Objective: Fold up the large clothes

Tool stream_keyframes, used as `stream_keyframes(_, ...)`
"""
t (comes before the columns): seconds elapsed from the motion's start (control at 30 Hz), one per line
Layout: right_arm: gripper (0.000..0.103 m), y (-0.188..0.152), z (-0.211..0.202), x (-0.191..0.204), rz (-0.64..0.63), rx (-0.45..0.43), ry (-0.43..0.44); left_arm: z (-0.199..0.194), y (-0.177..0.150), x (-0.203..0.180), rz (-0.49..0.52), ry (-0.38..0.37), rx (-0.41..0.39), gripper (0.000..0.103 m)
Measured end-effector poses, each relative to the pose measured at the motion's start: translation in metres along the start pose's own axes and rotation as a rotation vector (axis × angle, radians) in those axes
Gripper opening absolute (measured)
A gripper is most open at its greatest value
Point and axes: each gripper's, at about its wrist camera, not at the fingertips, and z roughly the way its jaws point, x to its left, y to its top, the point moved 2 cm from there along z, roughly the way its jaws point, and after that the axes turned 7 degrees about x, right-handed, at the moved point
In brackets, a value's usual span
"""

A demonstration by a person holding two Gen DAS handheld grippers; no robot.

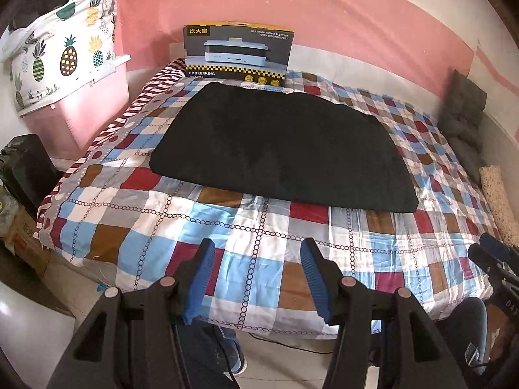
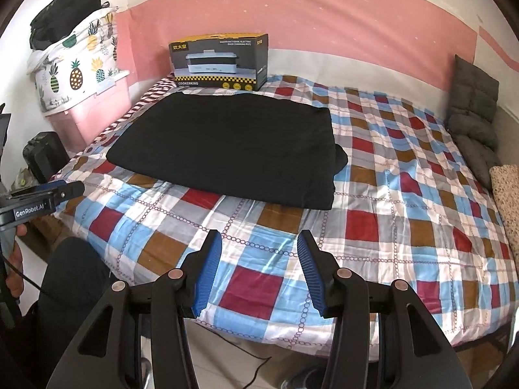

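Left wrist view
Surface: a bed (image 1: 136, 227) under a checked quilt of red, blue, brown and white squares, set against a pink-and-white wall (image 1: 324, 9).
Task item: the black garment (image 1: 285, 149) lies folded in a broad flat slab on the middle of the bed, its far edge just before a Cookerking cooker box (image 1: 238, 53).
Containers: a pink storage bin (image 1: 84, 110) beside the bed carries a pineapple-print bundle (image 1: 61, 45) — contents hidden.
Left tongs (image 1: 258, 253): spread wide, blue ribbed pads empty, over the quilt's near edge.

Right wrist view
Surface: the same quilt, glossy and lightly creased; grey cushions (image 2: 472, 110) along its right side.
Task item: the garment looks soft and matte, with rounded corners.
Right tongs (image 2: 259, 243): spread wide — holding nothing, well short of the garment.
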Motion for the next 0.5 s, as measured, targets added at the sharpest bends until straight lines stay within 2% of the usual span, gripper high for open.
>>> stream_keyframes(0.5,0.049,-0.0002,0.0066,-0.0023,0.005,0.02,-0.002,0.0062,0.0024,-0.0047,0.011,0.013,0.012,0.057)
